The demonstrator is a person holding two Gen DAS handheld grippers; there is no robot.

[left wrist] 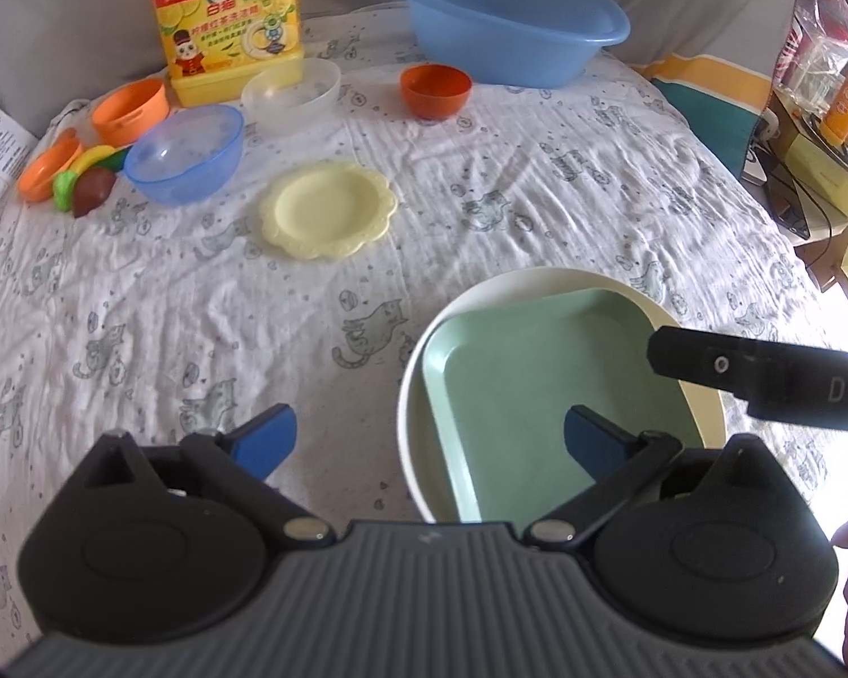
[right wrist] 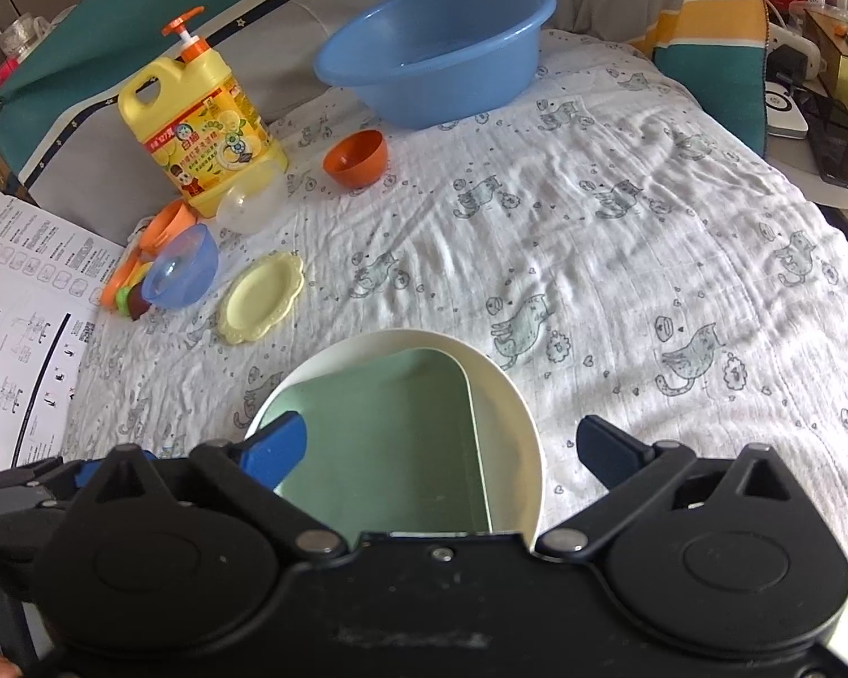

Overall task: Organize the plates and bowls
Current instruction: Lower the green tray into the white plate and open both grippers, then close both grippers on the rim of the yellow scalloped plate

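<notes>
Cat-print bedsheet (right wrist: 622,237) carries your green square plate (right wrist: 390,429) nested in the white round plate (right wrist: 509,424); both grippers, left (left wrist: 429,438) and right (right wrist: 441,449), gape empty; fetch the yellow scalloped plate (left wrist: 328,209) gently next.

plates: 3, a white round (left wrist: 701,395), a green square (left wrist: 514,395) in it, a yellow scalloped (left wrist: 327,209)
bowls: 3, blue (left wrist: 184,155), clear (left wrist: 291,87), red-orange (left wrist: 435,90)
basins: 1, blue (left wrist: 509,17), at 12 o'clock
soap jugs: 1 (left wrist: 226,17)
orange cups: 1 (left wrist: 131,110)
toy food pieces: a small heap (left wrist: 87,178) at 10 o'clock, count unclear
printed sheets: 1 (right wrist: 22,305)
</notes>
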